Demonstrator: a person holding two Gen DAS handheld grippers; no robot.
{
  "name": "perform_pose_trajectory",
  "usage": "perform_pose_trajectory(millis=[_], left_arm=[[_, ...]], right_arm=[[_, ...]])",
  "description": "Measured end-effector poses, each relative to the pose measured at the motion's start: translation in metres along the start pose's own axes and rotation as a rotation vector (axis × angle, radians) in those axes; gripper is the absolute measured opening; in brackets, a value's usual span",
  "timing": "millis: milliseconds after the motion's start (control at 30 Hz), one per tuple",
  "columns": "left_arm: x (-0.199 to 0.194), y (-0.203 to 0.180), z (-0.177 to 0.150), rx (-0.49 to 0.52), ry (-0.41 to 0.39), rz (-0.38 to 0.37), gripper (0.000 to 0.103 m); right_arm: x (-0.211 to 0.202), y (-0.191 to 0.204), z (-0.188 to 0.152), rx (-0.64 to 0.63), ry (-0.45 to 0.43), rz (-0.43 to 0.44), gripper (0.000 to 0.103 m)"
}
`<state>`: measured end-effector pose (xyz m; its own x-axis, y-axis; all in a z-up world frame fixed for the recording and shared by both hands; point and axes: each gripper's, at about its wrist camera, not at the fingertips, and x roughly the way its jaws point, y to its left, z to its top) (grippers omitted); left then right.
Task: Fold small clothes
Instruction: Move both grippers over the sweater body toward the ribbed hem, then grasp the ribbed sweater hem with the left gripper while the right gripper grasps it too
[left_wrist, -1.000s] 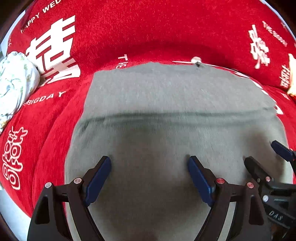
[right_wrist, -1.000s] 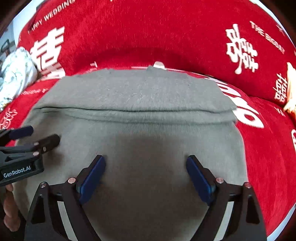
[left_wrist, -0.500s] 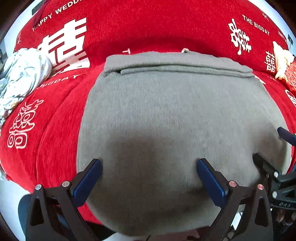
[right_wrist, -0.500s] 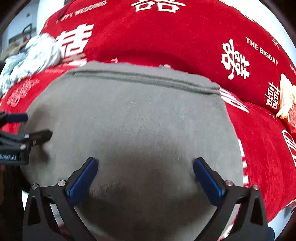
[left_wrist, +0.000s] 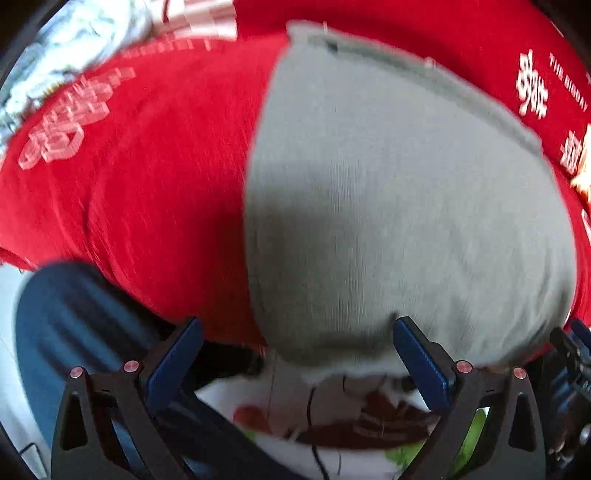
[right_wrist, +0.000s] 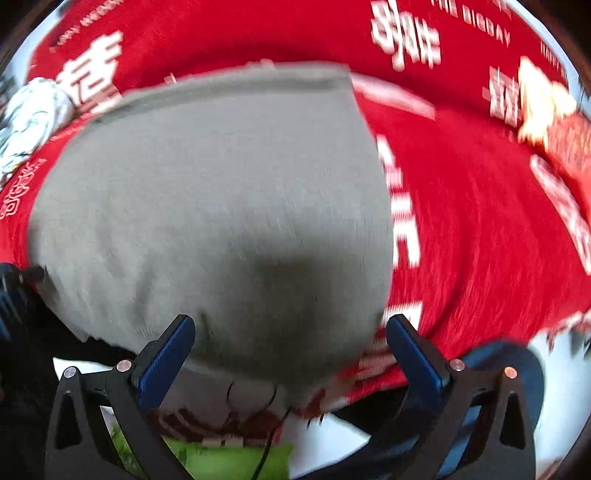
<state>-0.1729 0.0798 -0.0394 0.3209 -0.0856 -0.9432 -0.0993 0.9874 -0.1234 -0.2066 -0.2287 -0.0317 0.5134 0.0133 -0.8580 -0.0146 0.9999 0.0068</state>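
Both claws, left gripper (left_wrist: 297, 349) and right gripper (right_wrist: 290, 345), gape wide and empty at the bottom of each frame, straddling the grey garment (left_wrist: 406, 206)'s near corners, likely for another fold.

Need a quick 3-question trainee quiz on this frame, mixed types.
1. True or false: the left gripper is clamped on the grey garment.
2. The grey garment lies on: A) a red cloth with white print, B) a bare wooden table, C) a blue tray.
3. Fill in: in the right wrist view, the right gripper hangs over the garment's ____ edge.

Key:
1. False. Both grippers are open and hold nothing; their jaws have just been opening.
2. A, the red cloth.
3. Near, the edge closest to the person.
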Motion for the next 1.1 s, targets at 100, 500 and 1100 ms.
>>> perform_pose_trajectory(millis=[100,500,1100], left_arm=[[0.016,-0.012,0.000,0.043,0.062,-0.002,0.103],[-0.004,-0.023,-0.008,0.103,0.035,-0.173,0.015],[-0.077,-0.022,0.100,0.059,-0.275,-0.212,0.015]], right_arm=[[0.017,0.002,-0.007,0.005,0.081,0.045,0.103],[-0.004,-0.009,-0.014,-0.007,0.053,0.062,0.010],[-0.043,-0.036,0.090,0.157,-0.309,0.347,0.005]])
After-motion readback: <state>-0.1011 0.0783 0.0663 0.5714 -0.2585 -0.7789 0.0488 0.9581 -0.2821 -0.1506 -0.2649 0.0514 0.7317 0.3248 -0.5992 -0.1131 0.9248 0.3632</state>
